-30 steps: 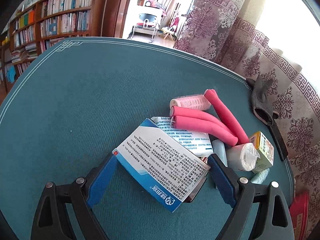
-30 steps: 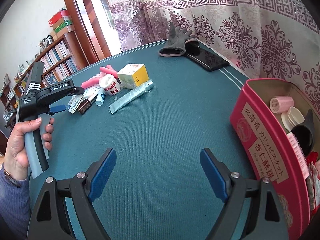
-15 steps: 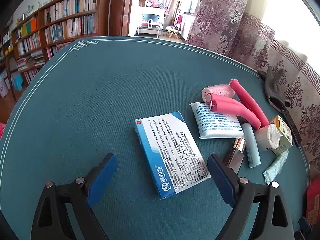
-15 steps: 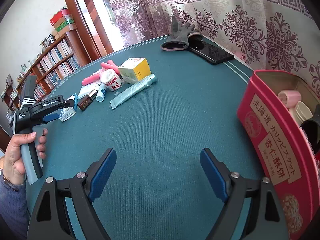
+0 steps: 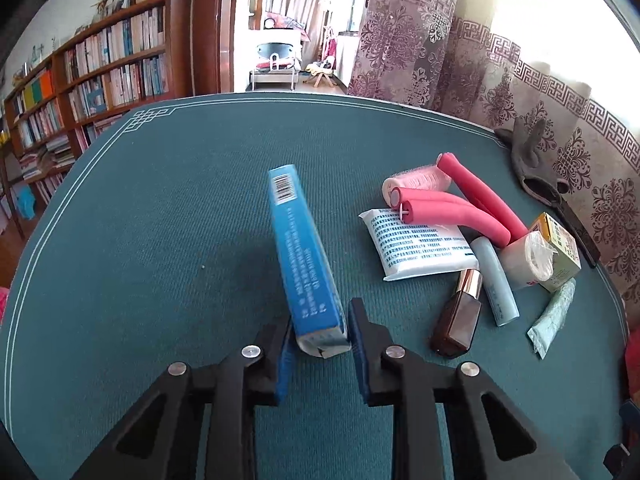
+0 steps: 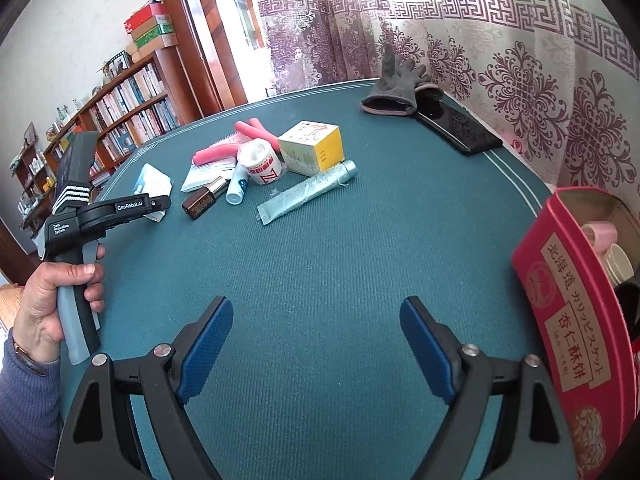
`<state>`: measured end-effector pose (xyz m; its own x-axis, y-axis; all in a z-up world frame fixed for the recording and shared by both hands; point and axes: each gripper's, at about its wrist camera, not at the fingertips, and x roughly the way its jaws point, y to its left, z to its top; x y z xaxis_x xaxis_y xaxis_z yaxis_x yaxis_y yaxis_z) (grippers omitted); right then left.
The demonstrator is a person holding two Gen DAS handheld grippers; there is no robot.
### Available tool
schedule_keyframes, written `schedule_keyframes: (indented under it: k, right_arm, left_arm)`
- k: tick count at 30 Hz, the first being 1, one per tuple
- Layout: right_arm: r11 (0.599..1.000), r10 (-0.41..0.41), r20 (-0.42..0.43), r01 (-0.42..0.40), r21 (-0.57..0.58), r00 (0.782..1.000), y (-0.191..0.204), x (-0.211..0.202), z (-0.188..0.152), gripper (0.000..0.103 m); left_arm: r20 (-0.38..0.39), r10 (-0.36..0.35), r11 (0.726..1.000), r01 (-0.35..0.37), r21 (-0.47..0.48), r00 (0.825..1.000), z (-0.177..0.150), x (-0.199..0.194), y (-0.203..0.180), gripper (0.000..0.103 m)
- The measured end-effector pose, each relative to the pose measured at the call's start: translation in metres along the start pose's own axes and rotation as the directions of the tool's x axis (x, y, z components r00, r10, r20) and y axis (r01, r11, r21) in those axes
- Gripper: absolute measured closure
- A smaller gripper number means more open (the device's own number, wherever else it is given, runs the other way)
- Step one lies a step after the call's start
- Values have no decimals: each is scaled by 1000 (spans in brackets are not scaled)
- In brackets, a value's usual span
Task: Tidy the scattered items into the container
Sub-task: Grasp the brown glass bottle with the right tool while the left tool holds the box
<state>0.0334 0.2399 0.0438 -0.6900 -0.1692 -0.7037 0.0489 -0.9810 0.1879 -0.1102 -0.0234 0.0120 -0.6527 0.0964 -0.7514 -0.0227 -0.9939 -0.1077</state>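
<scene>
Clutter sits right of the left gripper (image 5: 318,344): white sachet (image 5: 416,246), pink foam rollers (image 5: 452,210), brown bottle (image 5: 458,318), pale blue tube (image 5: 494,280), tape roll (image 5: 524,262), yellow box (image 5: 558,250), crumpled tube (image 5: 554,312), all on teal table (image 5: 160,240). Left jaws are closing, pinching the blue box (image 5: 300,248) edge-up; 0.5 s ago it lay flat between spread jaws. Right gripper (image 6: 316,344) is spread, empty, near the red container (image 6: 572,320).

Left gripper (image 5: 320,334) jaws closing on a held item, right gripper (image 6: 316,344) jaws wide apart
</scene>
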Motion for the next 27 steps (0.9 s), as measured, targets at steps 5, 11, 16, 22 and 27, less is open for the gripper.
schedule_keyframes:
  k: [5,11,16,22,27]
  right_arm:
    - [996,40,4,-40,-77,999,29,16,15,14]
    - [987,101,-21,-102,-122,995,60,32,20,14]
    - [985,107,-43,-112,-132,993,70,40,18,14]
    - [985,102,-45,-108,-135,994,75,46,23,14]
    - [982,116,-61,-124,-143,991,85,58,24,14]
  left_arm:
    - [-3,-14,1000,14,-10,1000,-10,-10,18,81]
    - [34,21,999,-20,-25,999,-15,-22,32,13]
    - [24,6,999,-5,-40,1000,-12,-18,37,13]
    - [24,53,996,-51,-79,998,-2,-10,49,13]
    - [26,64,994,-62,-92,998,6,-3,57,13]
